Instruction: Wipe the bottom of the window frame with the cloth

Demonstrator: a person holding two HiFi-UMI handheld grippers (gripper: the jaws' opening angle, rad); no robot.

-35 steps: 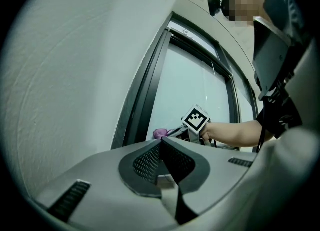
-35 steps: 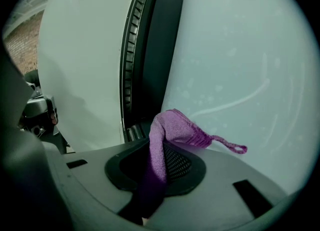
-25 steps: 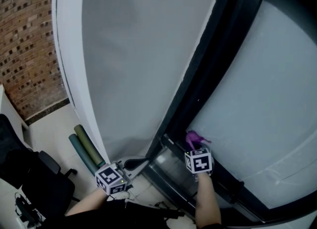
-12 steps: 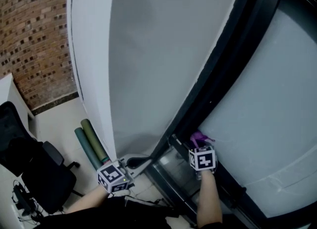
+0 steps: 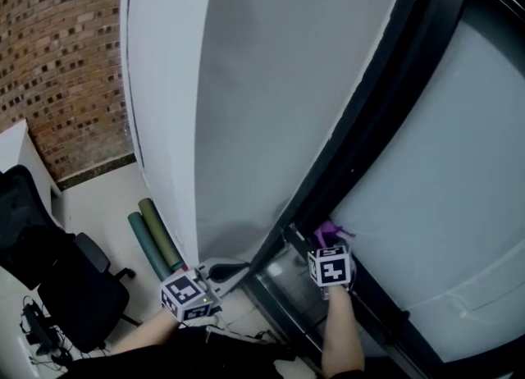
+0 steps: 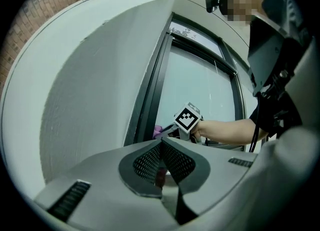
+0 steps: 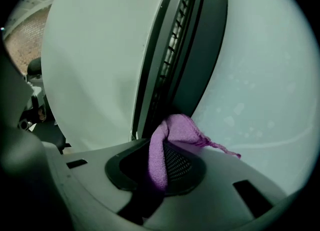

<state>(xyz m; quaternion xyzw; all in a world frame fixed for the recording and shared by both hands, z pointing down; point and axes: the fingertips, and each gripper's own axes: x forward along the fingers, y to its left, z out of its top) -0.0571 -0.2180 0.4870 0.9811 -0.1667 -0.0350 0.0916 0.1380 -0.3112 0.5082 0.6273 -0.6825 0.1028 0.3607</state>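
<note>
The cloth (image 5: 330, 230) is purple, the window frame (image 5: 373, 115) black, the brick wall (image 5: 57, 57) reddish-brown, the rolls (image 5: 157, 236) green.

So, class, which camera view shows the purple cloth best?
The right gripper view: the purple cloth sits close up, clamped in the right gripper. The head view shows only a small purple tuft at the window frame; the left gripper view, a distant sliver.

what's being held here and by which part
The right gripper holds the purple cloth, pinched along a fold; the left gripper is shut, empty.
</note>
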